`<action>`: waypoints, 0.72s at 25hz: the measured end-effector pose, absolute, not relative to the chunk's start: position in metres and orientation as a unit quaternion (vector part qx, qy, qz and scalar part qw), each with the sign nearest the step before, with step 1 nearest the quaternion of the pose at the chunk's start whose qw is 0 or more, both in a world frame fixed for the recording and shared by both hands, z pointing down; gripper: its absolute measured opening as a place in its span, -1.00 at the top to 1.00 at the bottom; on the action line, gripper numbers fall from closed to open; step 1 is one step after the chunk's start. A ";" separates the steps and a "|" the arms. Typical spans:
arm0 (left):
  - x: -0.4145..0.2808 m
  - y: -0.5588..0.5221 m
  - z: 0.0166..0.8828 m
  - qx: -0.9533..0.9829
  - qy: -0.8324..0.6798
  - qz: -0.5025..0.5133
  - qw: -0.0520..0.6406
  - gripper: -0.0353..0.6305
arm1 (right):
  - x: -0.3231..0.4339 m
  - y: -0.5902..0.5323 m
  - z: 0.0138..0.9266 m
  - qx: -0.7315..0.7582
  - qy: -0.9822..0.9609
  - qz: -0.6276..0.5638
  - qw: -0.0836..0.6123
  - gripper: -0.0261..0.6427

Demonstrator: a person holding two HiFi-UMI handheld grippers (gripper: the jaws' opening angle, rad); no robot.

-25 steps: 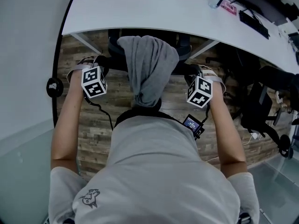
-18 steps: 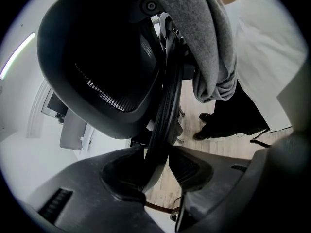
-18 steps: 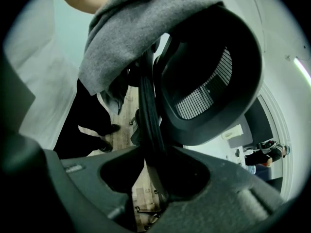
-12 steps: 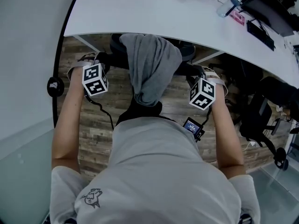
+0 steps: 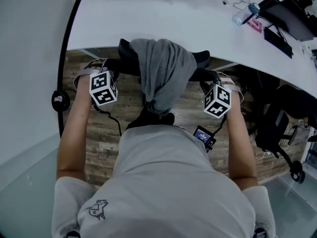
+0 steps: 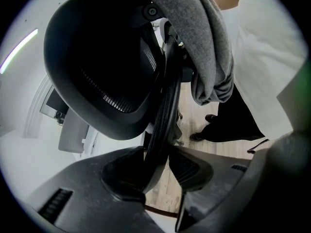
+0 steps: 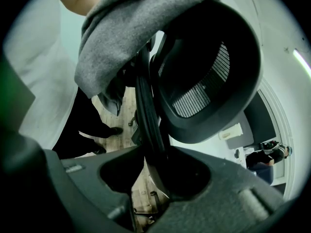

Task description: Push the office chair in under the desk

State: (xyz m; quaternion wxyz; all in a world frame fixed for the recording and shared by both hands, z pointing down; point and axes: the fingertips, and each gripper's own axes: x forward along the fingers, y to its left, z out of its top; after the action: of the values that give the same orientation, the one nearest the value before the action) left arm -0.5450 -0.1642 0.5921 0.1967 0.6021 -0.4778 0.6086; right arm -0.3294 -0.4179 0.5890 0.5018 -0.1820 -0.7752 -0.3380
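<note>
By the white counter [image 5: 148, 24], the left hand-held gripper [image 6: 158, 166] and right hand-held gripper [image 7: 155, 166] each clamp the office chair backrest [image 5: 126, 66], jaws moderately apart.

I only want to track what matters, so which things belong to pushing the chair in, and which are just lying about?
In the job: office chair, desk, left gripper and right gripper, jaws clamped on its back.
Lying about: grey garment over the backrest, bottle, keyboard, second chair.
</note>
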 end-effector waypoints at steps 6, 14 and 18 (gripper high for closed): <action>-0.571 -0.184 0.593 0.612 -0.478 0.599 0.197 0.41 | -0.358 -0.439 0.590 -0.179 -0.777 -0.329 0.506 0.47; -0.596 -0.194 0.594 0.611 -0.477 0.599 0.200 0.41 | -0.384 -0.449 0.591 -0.173 -0.779 -0.326 0.507 0.46; -0.604 -0.198 0.593 0.613 -0.477 0.598 0.199 0.41 | -0.391 -0.452 0.590 -0.173 -0.780 -0.327 0.505 0.46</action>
State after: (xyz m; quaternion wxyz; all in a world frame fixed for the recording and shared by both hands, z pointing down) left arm -0.6042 -0.1980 0.5930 0.1985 0.6128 -0.4769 0.5980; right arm -0.3908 -0.4520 0.5902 0.5052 -0.1734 -0.7798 -0.3267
